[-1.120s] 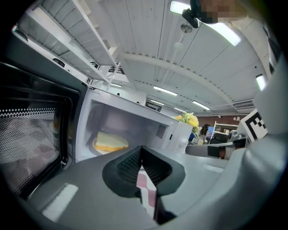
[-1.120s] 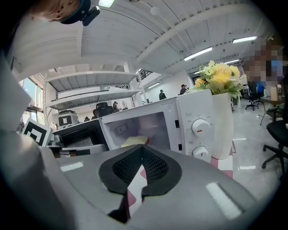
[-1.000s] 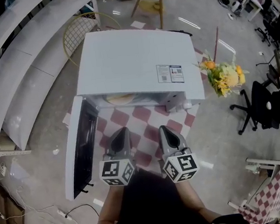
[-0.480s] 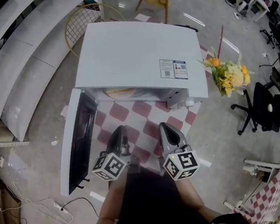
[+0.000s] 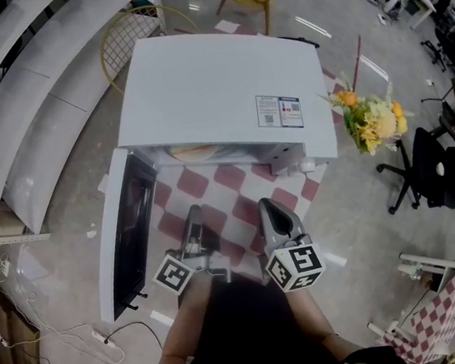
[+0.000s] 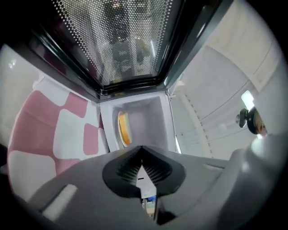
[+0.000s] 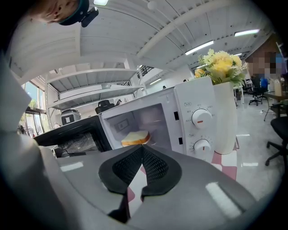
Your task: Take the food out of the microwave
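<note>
Both my tongs are pinched shut with nothing in them. My left tongs (image 5: pixel 192 215) lie rolled onto their side and my right tongs (image 5: pixel 269 206) sit upright just beside them, over the pink-and-white checked cloth (image 5: pixel 212 193). The food, a slice of bread (image 7: pixel 135 138), lies at 12 o'clock from both, well apart from the tips, inside the white microwave (image 5: pixel 218 96).

The microwave door (image 5: pixel 127 229) hangs wide open at 9 o'clock of my left tongs, close alongside them, its dotted mesh window filling the top of the left gripper view. The oven mouth faces my tips across the cloth. Two dials (image 7: pixel 201 119) sit to the right of the opening.

The slice is the only thing I can see in the cavity. At 2 o'clock of my right tongs a white vase (image 7: pixel 225 117) holds yellow flowers (image 5: pixel 371 120), right beside the microwave.
</note>
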`<action>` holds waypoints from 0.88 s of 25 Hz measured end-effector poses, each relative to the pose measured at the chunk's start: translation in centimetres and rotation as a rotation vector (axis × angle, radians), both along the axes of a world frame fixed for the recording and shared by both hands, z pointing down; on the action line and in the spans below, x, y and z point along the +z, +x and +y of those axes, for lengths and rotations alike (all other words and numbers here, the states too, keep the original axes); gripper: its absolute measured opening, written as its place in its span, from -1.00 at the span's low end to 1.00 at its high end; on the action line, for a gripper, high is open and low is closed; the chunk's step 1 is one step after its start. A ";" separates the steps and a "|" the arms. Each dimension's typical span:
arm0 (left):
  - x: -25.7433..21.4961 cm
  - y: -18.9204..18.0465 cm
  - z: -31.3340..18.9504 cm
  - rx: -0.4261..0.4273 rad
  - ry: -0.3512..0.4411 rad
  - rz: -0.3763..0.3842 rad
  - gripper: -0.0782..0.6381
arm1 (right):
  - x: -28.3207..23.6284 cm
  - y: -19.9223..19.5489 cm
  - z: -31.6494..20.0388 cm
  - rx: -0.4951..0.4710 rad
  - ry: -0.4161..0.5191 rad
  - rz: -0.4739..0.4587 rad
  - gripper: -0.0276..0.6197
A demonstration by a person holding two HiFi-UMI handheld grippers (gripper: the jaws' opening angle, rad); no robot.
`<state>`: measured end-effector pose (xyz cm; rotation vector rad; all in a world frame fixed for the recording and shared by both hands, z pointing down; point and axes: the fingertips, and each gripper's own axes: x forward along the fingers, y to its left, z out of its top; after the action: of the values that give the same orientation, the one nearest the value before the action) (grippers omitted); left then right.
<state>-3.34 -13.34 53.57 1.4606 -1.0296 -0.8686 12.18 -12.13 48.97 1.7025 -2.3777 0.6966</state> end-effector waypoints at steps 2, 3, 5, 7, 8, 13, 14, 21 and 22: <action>-0.1 -0.2 -0.2 -0.012 0.003 0.057 -0.76 | 0.0 -0.1 -0.1 -0.001 -0.002 -0.004 -0.91; 0.0 -0.2 -0.3 -0.015 -0.002 0.084 -0.76 | 0.0 -0.2 -0.1 -0.001 -0.003 -0.006 -0.91; 0.2 0.0 -0.4 -0.009 -0.014 0.116 -0.75 | 0.1 -0.3 -0.2 0.000 -0.005 -0.007 -0.91; 0.4 0.3 -0.5 0.013 -0.017 0.143 -0.57 | 0.2 -0.3 -0.2 0.000 -0.009 -0.006 -0.91; 0.4 0.5 -0.6 0.023 -0.018 0.160 -0.52 | 0.3 -0.3 -0.2 0.000 -0.010 -0.005 -0.91; 0.7 1.2 -0.7 0.042 -0.028 0.198 -0.44 | 0.3 -0.2 -0.1 0.003 -0.015 -0.005 -0.91; 0.7 1.3 -0.8 0.044 -0.027 0.204 -0.44 | 0.4 -0.1 -0.1 0.005 -0.017 -0.005 -0.91; 0.9 1.7 -2.2 0.034 -0.020 0.236 -0.44 | 1.2 0.4 -0.1 0.016 -0.039 -0.003 -0.91; 0.9 1.7 -2.5 0.030 -0.018 0.243 -0.44 | 1.3 0.5 -0.2 0.018 -0.042 -0.003 -0.91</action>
<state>-1.65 -15.82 54.48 1.3154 -0.8306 -0.9857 12.66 -12.30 50.29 1.7096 -2.3360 0.7471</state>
